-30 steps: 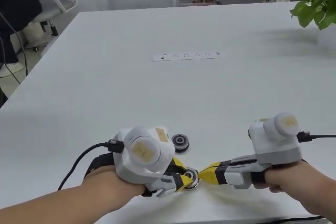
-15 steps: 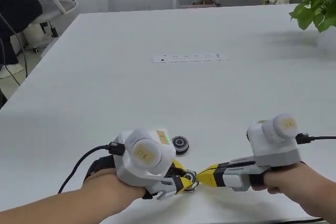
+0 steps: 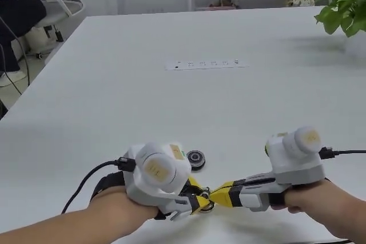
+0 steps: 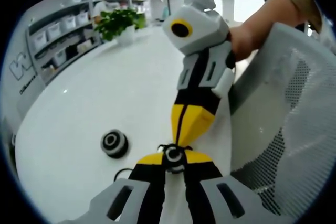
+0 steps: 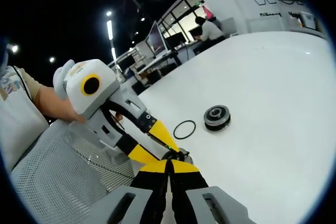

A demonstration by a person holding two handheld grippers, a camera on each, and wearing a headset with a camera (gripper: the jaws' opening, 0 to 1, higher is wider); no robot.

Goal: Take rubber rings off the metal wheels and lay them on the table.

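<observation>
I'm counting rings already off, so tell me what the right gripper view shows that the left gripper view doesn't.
Right gripper view's extra: a loose black rubber ring lying flat on the table beside the spare wheel, plus the left gripper. Left gripper view's extra: a potted plant, shelves of bins, and the right gripper. Shared: the spare wheel, the held wheel where both grippers' tips meet, and a mesh chair.

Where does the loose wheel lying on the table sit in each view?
Head view: loose wheel, lower centre.
Left gripper view: lower left.
Right gripper view: right of centre.
Shared landmark: held wheel between left gripper and right gripper tips.
</observation>
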